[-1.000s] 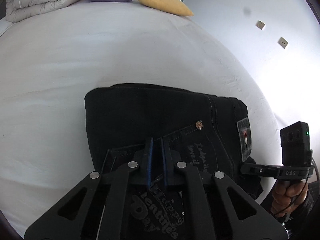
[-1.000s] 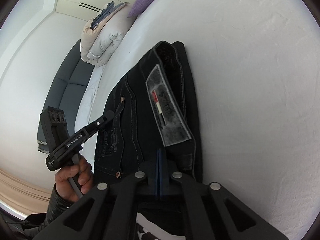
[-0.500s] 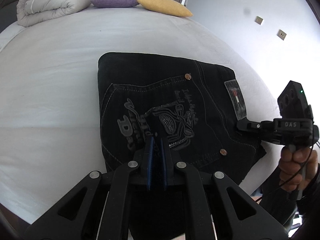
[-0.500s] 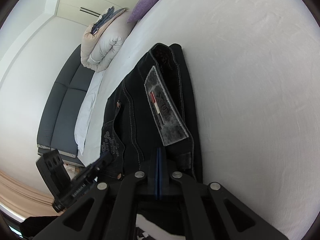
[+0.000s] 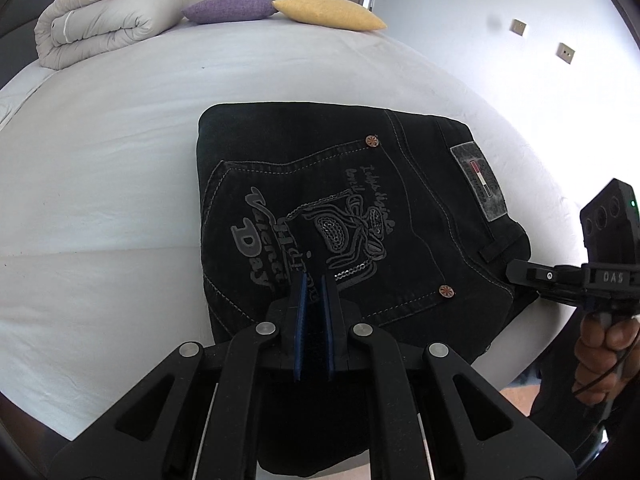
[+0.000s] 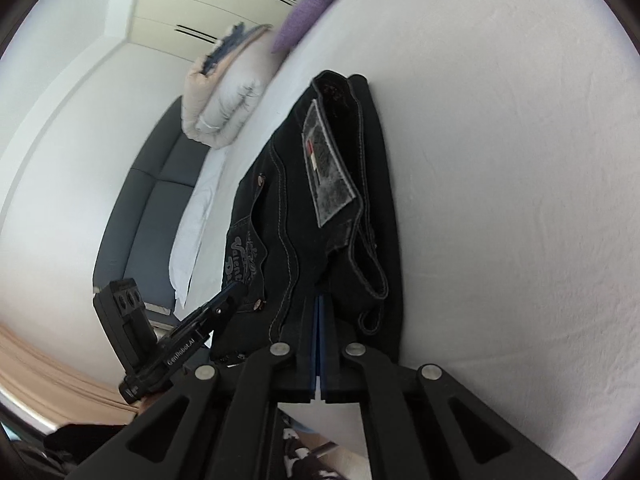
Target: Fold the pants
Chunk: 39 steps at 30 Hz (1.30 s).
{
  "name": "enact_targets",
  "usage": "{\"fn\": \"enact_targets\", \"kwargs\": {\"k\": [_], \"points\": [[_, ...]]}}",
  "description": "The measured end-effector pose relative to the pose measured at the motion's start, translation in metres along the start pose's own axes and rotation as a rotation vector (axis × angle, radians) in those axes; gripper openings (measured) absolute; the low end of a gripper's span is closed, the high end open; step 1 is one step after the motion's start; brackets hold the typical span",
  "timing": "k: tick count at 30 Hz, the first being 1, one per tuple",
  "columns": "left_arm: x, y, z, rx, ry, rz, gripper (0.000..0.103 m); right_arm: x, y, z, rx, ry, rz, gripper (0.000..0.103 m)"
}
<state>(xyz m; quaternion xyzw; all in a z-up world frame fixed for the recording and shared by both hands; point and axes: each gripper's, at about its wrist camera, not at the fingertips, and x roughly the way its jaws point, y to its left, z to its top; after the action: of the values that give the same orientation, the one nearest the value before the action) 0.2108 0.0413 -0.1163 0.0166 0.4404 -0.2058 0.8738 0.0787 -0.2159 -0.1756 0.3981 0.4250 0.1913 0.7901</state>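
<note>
Left gripper (image 5: 313,280), pads nearly together and empty, has drawn back off the pants (image 5: 340,208). Right gripper (image 6: 319,300) is pressed shut. Pants lie folded on my bed (image 5: 120,160); folding appears complete.

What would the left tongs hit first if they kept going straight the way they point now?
Most likely the folded black pants, around the printed back pocket just ahead of the left tongs. How close they already are is unclear.

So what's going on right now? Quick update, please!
Left gripper shut, empty, over the folded black denim pants. Right gripper shut at the waistband end. Pants lie folded on the white bed. Nothing in the way.
</note>
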Motion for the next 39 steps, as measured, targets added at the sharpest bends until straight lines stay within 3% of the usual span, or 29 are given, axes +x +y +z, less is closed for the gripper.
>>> {"fn": "enact_targets", "kwargs": {"k": [7,9,10,11,14,15,18,19,22,30,32,34,36,38,39], "points": [[-0.01,0.006,-0.003,-0.053,-0.032,-0.041,0.007,-0.013,0.012,-0.002,-0.075,-0.014,-0.002,0.002],[-0.027,0.014,-0.009,-0.091,-0.066,-0.071,0.007,-0.024,0.014,-0.001,-0.088,-0.013,0.016,0.019],[-0.038,0.019,-0.013,-0.112,-0.091,-0.08,0.007,-0.032,0.016,0.0,-0.093,-0.028,0.002,0.042],[-0.046,0.025,-0.016,-0.13,-0.108,-0.084,0.007,-0.041,0.017,0.002,-0.097,-0.054,0.004,0.058],[-0.055,0.046,-0.014,-0.188,-0.126,-0.103,0.012,-0.057,0.017,0.012,-0.095,-0.106,-0.011,0.062],[-0.053,0.053,-0.013,-0.21,-0.12,-0.114,0.021,-0.057,0.015,0.018,-0.088,-0.104,-0.021,0.062],[-0.041,0.074,-0.009,-0.286,-0.097,-0.152,0.08,-0.048,0.01,0.035,-0.064,-0.082,-0.07,0.062],[-0.041,0.077,-0.009,-0.298,-0.106,-0.167,0.082,-0.045,0.008,0.041,-0.059,-0.07,-0.079,0.062],[-0.03,0.088,-0.003,-0.35,-0.082,-0.258,0.082,-0.029,0.004,0.054,-0.05,-0.022,-0.113,0.062],[0.018,0.092,0.026,-0.336,0.08,-0.299,0.081,0.017,-0.003,0.088,0.002,0.104,-0.128,0.065],[0.028,0.09,0.034,-0.316,0.106,-0.298,0.071,0.025,-0.004,0.094,0.018,0.117,-0.124,0.065],[0.033,0.094,0.038,-0.307,0.125,-0.282,0.052,0.032,-0.003,0.099,0.032,0.129,-0.113,0.064],[0.038,0.102,0.039,-0.337,0.131,-0.309,0.043,0.039,-0.003,0.102,0.036,0.135,-0.121,0.056],[0.04,0.107,0.038,-0.354,0.133,-0.327,0.04,0.043,-0.003,0.102,0.028,0.137,-0.131,0.04],[0.039,0.107,0.038,-0.349,0.134,-0.325,0.038,0.045,-0.003,0.101,0.022,0.137,-0.138,0.038]]}}
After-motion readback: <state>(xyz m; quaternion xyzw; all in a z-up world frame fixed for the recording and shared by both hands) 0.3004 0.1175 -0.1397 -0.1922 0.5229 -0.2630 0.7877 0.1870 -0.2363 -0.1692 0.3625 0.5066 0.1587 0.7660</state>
